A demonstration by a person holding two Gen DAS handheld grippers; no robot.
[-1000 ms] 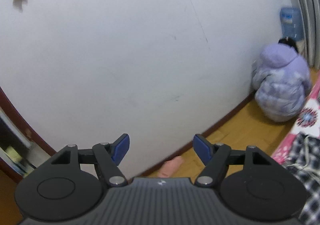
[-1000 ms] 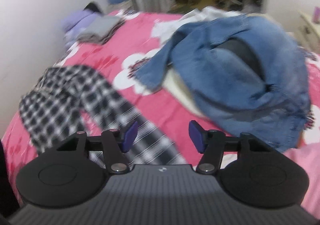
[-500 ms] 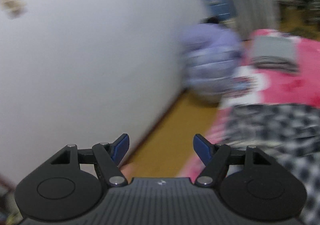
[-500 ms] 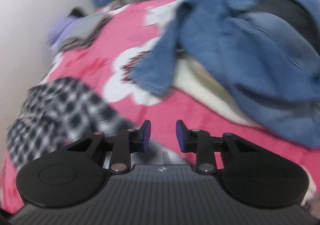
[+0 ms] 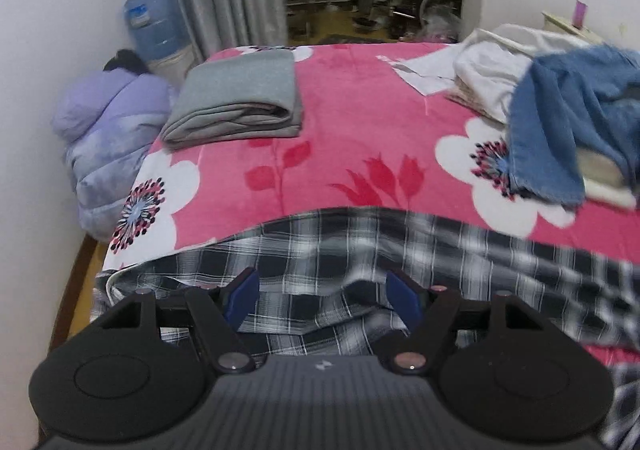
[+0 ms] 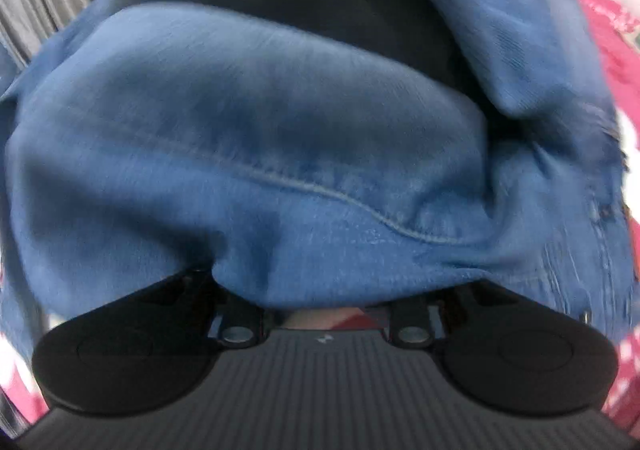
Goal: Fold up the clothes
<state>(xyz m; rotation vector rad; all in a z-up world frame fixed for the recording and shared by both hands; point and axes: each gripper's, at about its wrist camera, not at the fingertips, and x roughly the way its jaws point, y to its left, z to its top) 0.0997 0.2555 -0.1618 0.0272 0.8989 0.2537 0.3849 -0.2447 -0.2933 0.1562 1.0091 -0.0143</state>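
Grey garment (image 5: 236,101) lies folded upper left on bed (image 5: 352,153), plaid shirt (image 5: 360,250) and denim jacket (image 5: 576,117) unfolded; left tool (image 5: 322,296) spread empty, right tool (image 6: 324,314) buried in denim, state unclear.

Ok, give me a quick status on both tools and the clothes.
Left tool open, over plaid shirt on the bed. Right tool's fingers buried under denim garment, grip unclear. Grey garment lies folded. Nothing blocking.
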